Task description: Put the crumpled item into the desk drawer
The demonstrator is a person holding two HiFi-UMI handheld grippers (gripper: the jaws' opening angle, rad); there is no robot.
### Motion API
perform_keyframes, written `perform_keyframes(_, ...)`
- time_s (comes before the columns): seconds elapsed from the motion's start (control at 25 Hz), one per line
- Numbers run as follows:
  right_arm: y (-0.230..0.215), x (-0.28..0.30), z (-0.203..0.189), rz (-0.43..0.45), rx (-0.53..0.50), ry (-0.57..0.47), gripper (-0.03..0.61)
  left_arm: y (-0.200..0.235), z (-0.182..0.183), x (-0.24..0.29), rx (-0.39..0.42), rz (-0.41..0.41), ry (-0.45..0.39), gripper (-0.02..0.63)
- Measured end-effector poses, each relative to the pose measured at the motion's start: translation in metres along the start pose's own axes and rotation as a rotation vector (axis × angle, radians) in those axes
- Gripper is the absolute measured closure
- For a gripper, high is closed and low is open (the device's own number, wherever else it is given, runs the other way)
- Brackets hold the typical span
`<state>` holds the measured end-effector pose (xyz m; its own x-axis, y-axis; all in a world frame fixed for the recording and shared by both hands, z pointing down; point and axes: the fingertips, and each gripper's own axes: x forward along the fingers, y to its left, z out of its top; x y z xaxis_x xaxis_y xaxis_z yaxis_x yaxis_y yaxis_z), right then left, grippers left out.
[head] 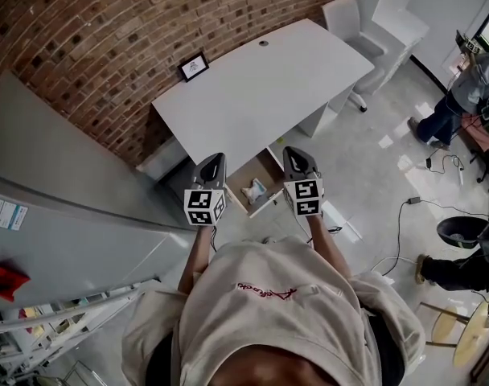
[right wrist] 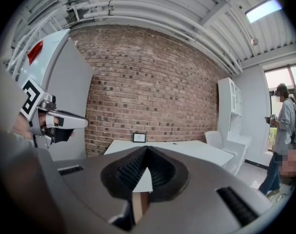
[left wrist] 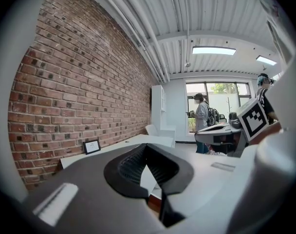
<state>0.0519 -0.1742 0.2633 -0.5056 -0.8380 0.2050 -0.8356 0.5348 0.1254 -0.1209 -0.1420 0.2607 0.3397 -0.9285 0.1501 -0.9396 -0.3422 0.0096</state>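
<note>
Below the white desk (head: 260,87), the wooden drawer (head: 246,208) stands pulled out. The crumpled pale item (head: 254,190) lies inside it. I hold my left gripper (head: 215,158) over the drawer's left side and my right gripper (head: 293,152) over its right side, both well above it and pointing at the desk. In the left gripper view the jaws of the left gripper (left wrist: 147,146) meet at the tips with nothing between them. My right gripper (right wrist: 146,148) is shut and empty too. Neither touches the item.
A small framed picture (head: 193,67) stands on the desk by the brick wall (head: 108,22). A white chair (head: 349,18) is at the desk's far end. A grey cabinet (head: 59,207) fills the left. A person (head: 462,87) stands at right, with cables (head: 421,203) on the floor.
</note>
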Motion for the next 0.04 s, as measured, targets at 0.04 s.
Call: perform_keyframes(0.04, 0.0002, 0.0017, 0.0, 0.002, -0.003, -0.003, 0.568, 0.0002, 0.0002, 0.0008, 0.0, -0.001, -0.002, 0.604)
